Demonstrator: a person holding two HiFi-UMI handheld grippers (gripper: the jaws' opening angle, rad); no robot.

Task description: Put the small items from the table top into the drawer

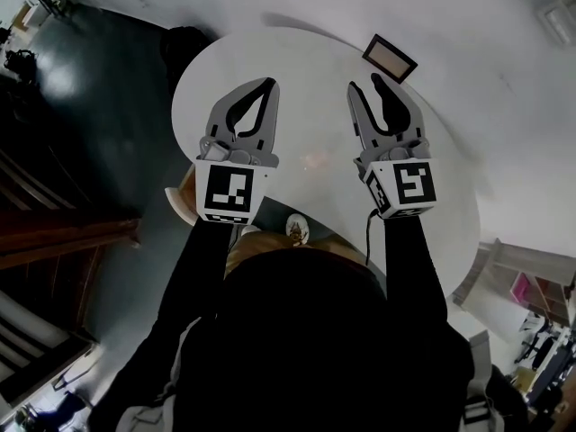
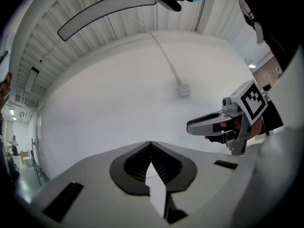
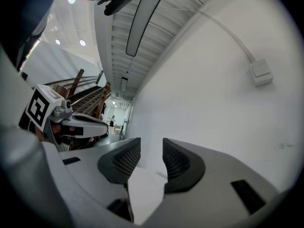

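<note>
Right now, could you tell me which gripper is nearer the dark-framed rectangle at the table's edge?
Right. The right gripper sits just short of the dark-framed rectangle; the left gripper is farther off to its left.

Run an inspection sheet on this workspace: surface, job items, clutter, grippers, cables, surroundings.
Surface: white round table, mostly bare.
Job's things: small dark-framed rectangular item at the table's far edge; small round patterned item by the near edge; drawer not made out.
Clutter: nothing seen.
Grippers: left gripper above the table, jaws together, nothing between them; right gripper above the table, jaws apart, empty.
Cables: dark cable hangs from the right gripper; wall conduit ends in a small box.
Surroundings: dark floor; wooden structure at the left; shelf unit at the right.
</note>
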